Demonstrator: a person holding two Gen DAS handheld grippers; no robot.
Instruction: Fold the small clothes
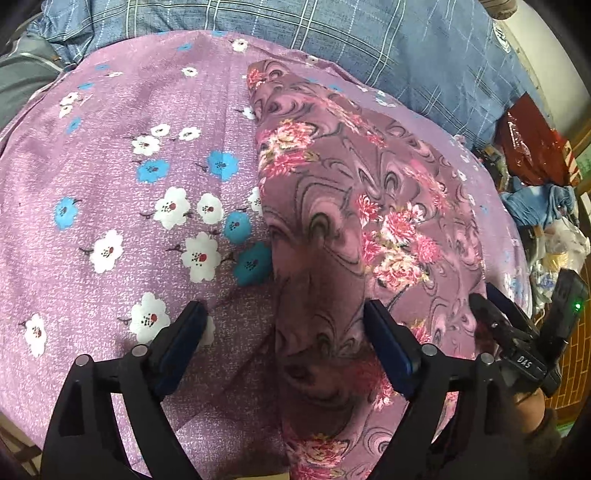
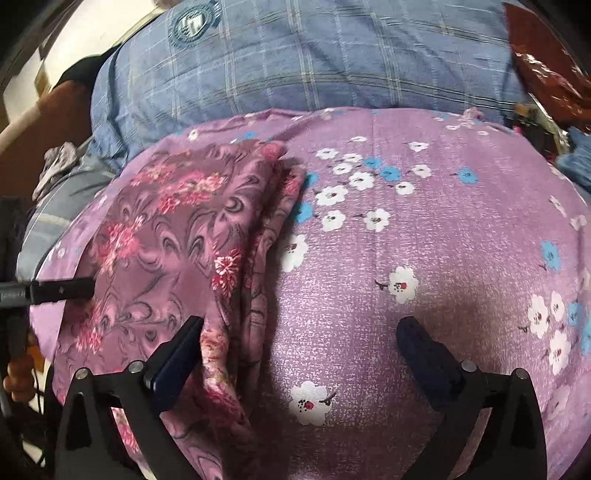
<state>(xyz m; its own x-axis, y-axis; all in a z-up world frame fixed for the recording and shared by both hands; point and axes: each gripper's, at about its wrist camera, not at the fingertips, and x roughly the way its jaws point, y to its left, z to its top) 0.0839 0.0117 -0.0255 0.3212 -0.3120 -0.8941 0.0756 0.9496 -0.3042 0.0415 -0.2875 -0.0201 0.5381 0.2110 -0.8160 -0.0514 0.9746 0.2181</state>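
A mauve garment with pink flowers and grey swirls [image 1: 332,206] lies folded lengthwise on a purple flowered sheet [image 1: 129,184]. My left gripper [image 1: 284,314] is open, low over the garment's near left edge, jaws astride that edge. The other gripper [image 1: 498,314] shows at the right, over the garment's right side. In the right wrist view the garment [image 2: 177,229] lies at the left with stacked layer edges. My right gripper [image 2: 299,328] is open over the garment's right edge and the sheet [image 2: 424,240]. The left gripper's finger [image 2: 62,290] pokes in from the left.
A blue plaid quilt [image 1: 332,33] lies bunched along the far side, also in the right wrist view [image 2: 295,62]. A red shiny bag [image 1: 532,144], blue cloth and plastic bags are piled off the right edge. A grey cloth [image 1: 22,77] lies at far left.
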